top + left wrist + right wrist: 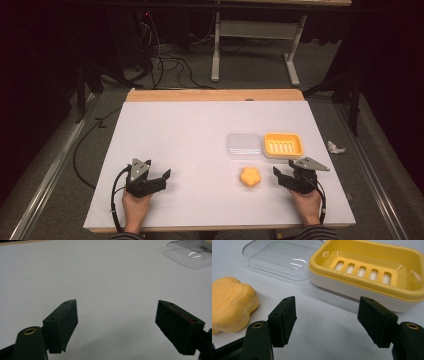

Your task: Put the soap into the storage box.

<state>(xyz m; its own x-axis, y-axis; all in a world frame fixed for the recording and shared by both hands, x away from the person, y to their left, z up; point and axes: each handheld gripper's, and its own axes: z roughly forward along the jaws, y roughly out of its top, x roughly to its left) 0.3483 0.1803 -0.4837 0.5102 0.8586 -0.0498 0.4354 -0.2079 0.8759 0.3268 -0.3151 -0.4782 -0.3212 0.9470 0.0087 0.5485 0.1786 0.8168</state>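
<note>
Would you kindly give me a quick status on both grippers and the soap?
Left gripper and right gripper open, empty. Soap on table, left of right gripper, untouched. Soap dish open, clear lid beside it. Path clear.

Open white table (pixel 190 150) was left around the left gripper (pixel 162 176). Ahead of the right gripper (pixel 280 172), passage was narrowed by the soap (pixel 250 176), the clear lid (pixel 243 145) and the yellow dish (pixel 283 144).

clear lid (pixel 191 253) cut by frame edge, soap (pixel 230 303) perhaps partly cropped
</note>
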